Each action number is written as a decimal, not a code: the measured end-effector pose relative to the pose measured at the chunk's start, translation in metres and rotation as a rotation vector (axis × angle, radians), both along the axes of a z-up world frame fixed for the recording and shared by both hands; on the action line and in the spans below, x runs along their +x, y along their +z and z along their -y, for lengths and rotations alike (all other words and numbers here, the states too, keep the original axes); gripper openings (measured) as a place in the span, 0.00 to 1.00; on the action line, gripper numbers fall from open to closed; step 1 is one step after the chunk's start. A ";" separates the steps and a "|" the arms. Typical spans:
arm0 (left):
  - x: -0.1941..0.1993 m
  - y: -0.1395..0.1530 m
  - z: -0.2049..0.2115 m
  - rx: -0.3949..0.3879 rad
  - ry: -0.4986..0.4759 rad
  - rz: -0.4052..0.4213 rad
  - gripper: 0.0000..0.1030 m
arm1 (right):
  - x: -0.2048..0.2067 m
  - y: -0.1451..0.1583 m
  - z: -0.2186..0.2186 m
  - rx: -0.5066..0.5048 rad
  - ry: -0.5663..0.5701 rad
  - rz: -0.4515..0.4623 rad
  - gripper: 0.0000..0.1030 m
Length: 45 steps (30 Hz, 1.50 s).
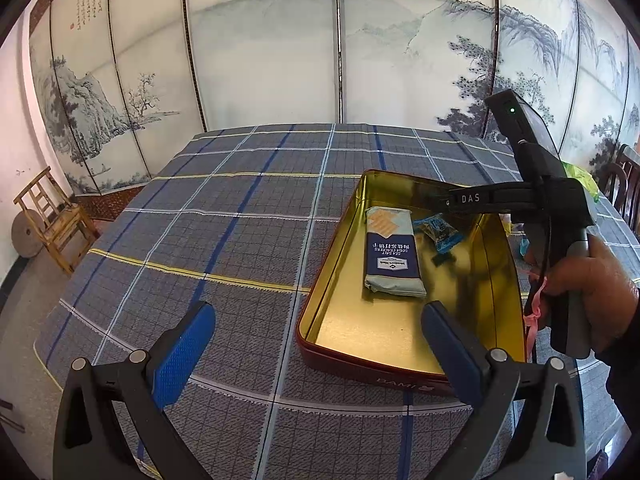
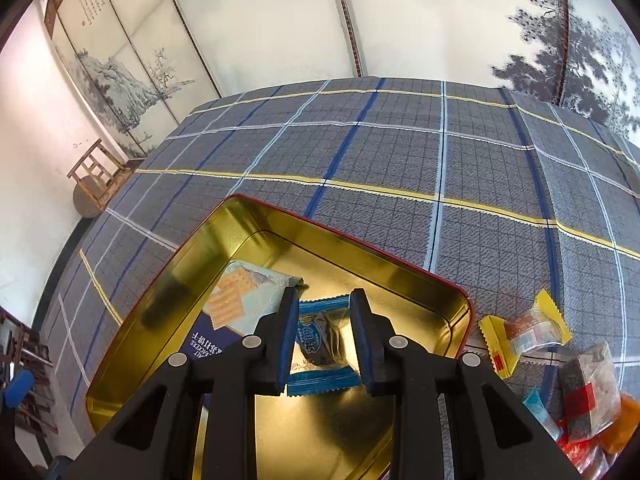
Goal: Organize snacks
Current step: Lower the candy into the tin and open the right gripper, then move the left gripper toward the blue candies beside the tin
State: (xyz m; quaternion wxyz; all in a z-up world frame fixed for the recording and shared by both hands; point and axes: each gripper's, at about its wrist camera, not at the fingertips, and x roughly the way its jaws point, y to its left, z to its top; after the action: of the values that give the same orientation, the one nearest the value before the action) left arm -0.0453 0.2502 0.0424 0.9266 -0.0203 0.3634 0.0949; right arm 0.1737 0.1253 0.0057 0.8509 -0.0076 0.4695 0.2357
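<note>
A red tin (image 1: 332, 248) with a gold inside stands open on the plaid tablecloth. Inside it lies a pale blue soda cracker pack (image 1: 390, 256) (image 2: 248, 296). My right gripper (image 2: 324, 320) reaches down into the tin (image 2: 360, 240), and its pads touch both sides of a small blue snack packet (image 2: 324, 340) just above the tin floor. In the left wrist view that packet (image 1: 438, 232) sits under the right gripper (image 1: 438, 204), which a hand (image 1: 592, 288) holds. My left gripper (image 1: 320, 312) hangs open at the tin's near corner with nothing between its fingers.
Several loose snacks lie on the cloth right of the tin: a yellow packet (image 2: 524, 336), a dark one with a red label (image 2: 588, 392) and an orange one (image 2: 620, 424). A wooden chair (image 1: 52, 216) stands off the table's left, before a painted screen.
</note>
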 end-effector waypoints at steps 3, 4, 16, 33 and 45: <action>0.000 -0.001 0.001 0.007 0.003 0.001 0.99 | -0.007 0.005 0.000 0.010 0.002 0.030 0.28; 0.000 -0.001 0.001 0.009 0.004 0.001 0.99 | -0.009 0.007 0.000 0.016 0.004 0.040 0.28; -0.005 0.007 0.016 0.041 -0.009 0.011 0.99 | -0.057 0.041 0.019 0.091 0.016 0.138 0.28; -0.011 0.027 0.066 0.116 -0.079 0.040 0.99 | -0.150 0.062 0.152 0.025 -0.138 0.278 0.28; 0.003 0.034 0.134 0.131 -0.329 0.000 0.99 | -0.175 0.025 0.317 -0.095 -0.474 0.242 0.28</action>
State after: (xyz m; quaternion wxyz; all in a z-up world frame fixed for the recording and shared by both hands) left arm -0.0419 0.1166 0.0767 0.9289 0.0997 0.3550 -0.0344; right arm -0.0016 -0.1918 0.0303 0.9309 0.0342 0.3635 0.0051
